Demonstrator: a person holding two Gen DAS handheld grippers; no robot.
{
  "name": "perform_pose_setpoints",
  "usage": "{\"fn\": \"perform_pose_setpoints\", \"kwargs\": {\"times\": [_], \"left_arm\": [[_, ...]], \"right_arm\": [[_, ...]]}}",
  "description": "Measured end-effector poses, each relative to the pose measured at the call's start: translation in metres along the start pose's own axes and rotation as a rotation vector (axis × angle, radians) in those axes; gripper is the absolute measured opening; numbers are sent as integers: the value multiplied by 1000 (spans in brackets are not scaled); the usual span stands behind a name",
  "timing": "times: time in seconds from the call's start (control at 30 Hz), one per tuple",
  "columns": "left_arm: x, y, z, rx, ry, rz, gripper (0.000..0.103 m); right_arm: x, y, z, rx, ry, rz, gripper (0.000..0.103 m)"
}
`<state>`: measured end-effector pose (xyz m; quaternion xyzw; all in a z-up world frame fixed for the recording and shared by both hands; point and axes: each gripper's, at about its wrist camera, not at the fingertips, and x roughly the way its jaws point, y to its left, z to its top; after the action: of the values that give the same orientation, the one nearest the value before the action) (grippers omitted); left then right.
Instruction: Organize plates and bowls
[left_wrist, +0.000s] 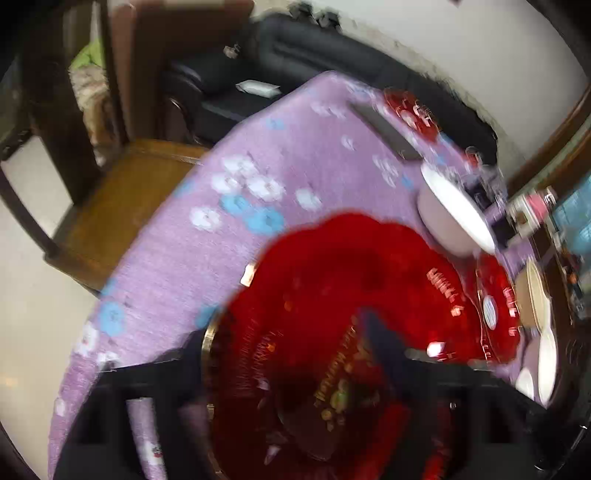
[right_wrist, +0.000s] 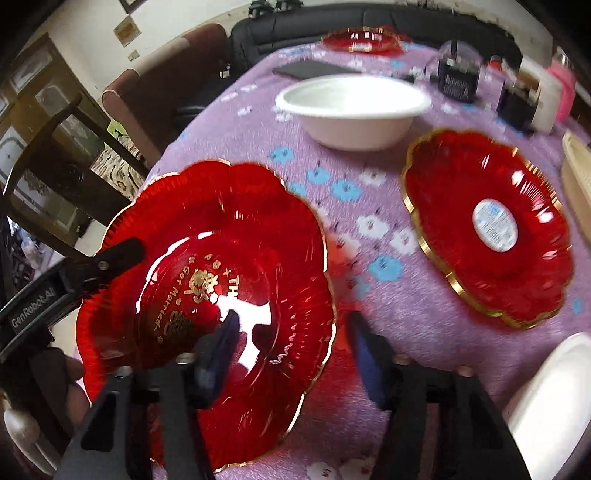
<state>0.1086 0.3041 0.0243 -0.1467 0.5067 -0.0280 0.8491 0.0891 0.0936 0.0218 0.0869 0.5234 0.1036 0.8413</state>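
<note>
My left gripper (right_wrist: 110, 258) is shut on the rim of a red scalloped plate with gold lettering (right_wrist: 221, 266), holding it tilted above the purple floral tablecloth (right_wrist: 369, 314). The same plate fills the left wrist view (left_wrist: 332, 295) and hides the left fingers there. My right gripper (right_wrist: 291, 343) is open, its fingers just in front of that plate's near edge. A second red plate with a white sticker (right_wrist: 487, 229) lies on the cloth to the right. A white bowl (right_wrist: 354, 110) stands behind. A third red plate (right_wrist: 365, 38) sits at the far edge.
A dark phone (right_wrist: 310, 68) lies behind the bowl. Dark boxes (right_wrist: 458, 79) and a pink container (right_wrist: 565, 88) stand at the back right. A white dish (right_wrist: 554, 398) is at the near right, a cream one (right_wrist: 580, 177) farther right. A wooden chair (left_wrist: 122, 199) stands left of the table.
</note>
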Motion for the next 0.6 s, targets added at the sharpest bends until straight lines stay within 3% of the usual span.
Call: {"fn": "perform_pose_setpoints", "kwargs": {"times": [0.07,0.17,0.37,0.47,0.6], "left_arm": [[0,3,-1,-4,-13,49,26],[-7,13,-4,-43,-14,21,25],[-47,12,-6,-40,-112,30,25],[-61,16,-5,-52,-135,29,25],[-50,19,-11,-46,-109,72,25]], "right_arm": [[-1,-3,0,4,-10,-25,39],[-10,-13,1,43,-36,33,21],[-46,10,1,-47,-139,42,21],[-48,16,-1,-66,-131,69,21],[-32,15,-7,-70,-96,57,21]]}}
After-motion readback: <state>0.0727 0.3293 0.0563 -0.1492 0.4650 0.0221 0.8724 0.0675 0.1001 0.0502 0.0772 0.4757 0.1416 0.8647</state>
